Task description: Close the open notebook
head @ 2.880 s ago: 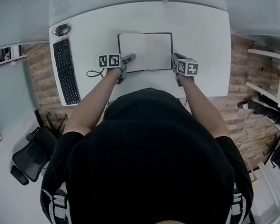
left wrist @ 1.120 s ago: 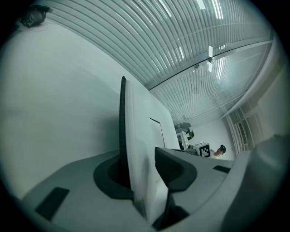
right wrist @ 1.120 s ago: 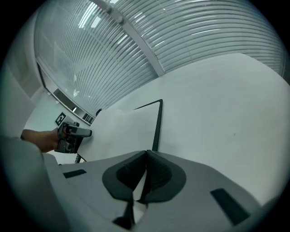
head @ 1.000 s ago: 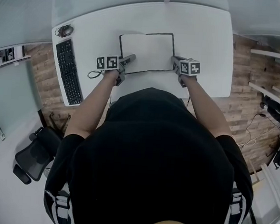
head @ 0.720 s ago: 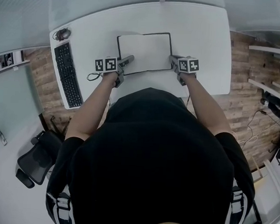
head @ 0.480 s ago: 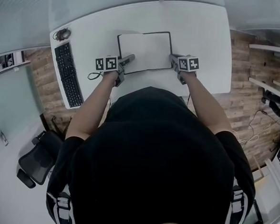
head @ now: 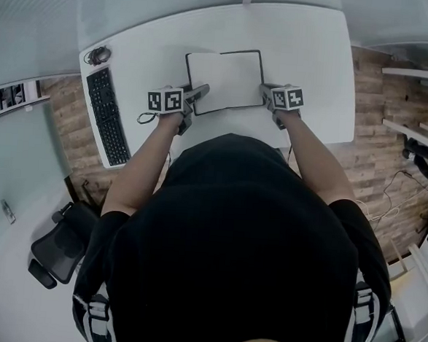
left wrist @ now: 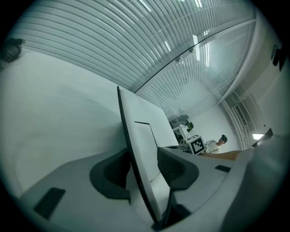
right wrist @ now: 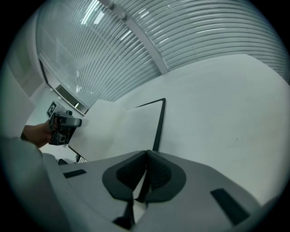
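White desk (head: 310, 56) is filling the scene under a wall of slatted blinds, and the person is standing over it with a gripper in each hand.

The left gripper (left wrist: 144, 170) is standing spread. Its jaws have just been opening, and the left cover (left wrist: 136, 131) of the notebook (head: 224, 78) is passing between them. This cover is standing raised off the desk, almost upright in the left gripper view, with a white page on its inner side. Light is showing between the right pad and the page, so I judge the pads are not pressing on it (the cover may only be leaning on the other pad).

The right gripper (right wrist: 146, 158) is pressed together at the lower right corner of the notebook. The black edge of the right cover is running straight into its jaws, so it seems to be pinching that edge and holding the book down.

The notebook is lying in the middle of the desk, right half flat. A black keyboard (head: 108, 119) is lying well apart, at the left edge.

As for progress, the closing is only beginning: the left half is lifted but not folded over. What is remaining is to swing this half across the spine onto the right pages and press it flat.
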`<state>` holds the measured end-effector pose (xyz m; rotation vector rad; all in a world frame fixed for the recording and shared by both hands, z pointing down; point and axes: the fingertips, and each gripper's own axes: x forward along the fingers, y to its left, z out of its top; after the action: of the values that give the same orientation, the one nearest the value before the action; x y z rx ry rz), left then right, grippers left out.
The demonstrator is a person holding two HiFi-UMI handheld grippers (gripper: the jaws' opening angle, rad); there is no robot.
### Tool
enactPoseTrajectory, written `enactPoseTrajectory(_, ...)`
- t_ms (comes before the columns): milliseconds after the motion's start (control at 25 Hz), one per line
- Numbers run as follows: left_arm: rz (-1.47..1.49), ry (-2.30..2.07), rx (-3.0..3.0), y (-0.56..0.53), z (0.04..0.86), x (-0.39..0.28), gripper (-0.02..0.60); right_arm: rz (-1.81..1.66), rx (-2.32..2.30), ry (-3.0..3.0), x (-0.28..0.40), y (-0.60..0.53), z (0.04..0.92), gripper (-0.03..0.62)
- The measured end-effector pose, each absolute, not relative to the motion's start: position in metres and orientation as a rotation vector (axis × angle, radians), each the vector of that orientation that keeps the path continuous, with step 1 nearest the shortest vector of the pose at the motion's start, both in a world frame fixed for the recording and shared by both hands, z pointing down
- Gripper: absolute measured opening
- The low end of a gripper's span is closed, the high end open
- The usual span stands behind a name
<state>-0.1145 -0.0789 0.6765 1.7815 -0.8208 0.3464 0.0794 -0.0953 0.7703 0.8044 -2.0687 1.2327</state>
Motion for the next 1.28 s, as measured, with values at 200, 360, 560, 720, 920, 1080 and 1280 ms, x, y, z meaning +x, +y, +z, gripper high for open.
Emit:
enactPoseTrajectory(200, 0.347, -0.805, 1.807, -0.082, 0.667, -0.103, 0.184, 1.239, 0.816, -2.071, 0.079, -0.098, 0.770, 0.035)
enactPoseTrajectory(360, 0.352, -0.795, 1.823, -0.082, 0.663, -0.098, 0.184, 1.244, 0.808, -2.074, 0.077, -0.097, 0.771, 0.035)
enactPoseTrajectory(560, 0.391, -0.771, 1.847, -0.077, 0.666, -0.094, 0.184, 1.253, 0.814, -2.069, 0.077, -0.093, 0.768, 0.035)
enactPoseTrajectory(720, 0.393, -0.738, 1.877, -0.083, 0.659, -0.079, 0.184, 1.251, 0.808, -2.073, 0.078, -0.098, 0.770, 0.035)
enactPoseTrajectory(920, 0.409, -0.688, 1.915, -0.084, 0.654, -0.061, 0.197, 1.255, 0.804, -2.070, 0.078, -0.097, 0.770, 0.035)
enactPoseTrajectory(1080, 0.403, -0.639, 1.942, -0.086, 0.649, -0.047, 0.219, 1.246, 0.801, -2.069, 0.078, -0.097, 0.770, 0.035)
enactPoseTrajectory(1280, 0.390, -0.601, 1.967, -0.083, 0.644, -0.036, 0.230, 1.231, 0.807, -2.070, 0.078, -0.096, 0.770, 0.035)
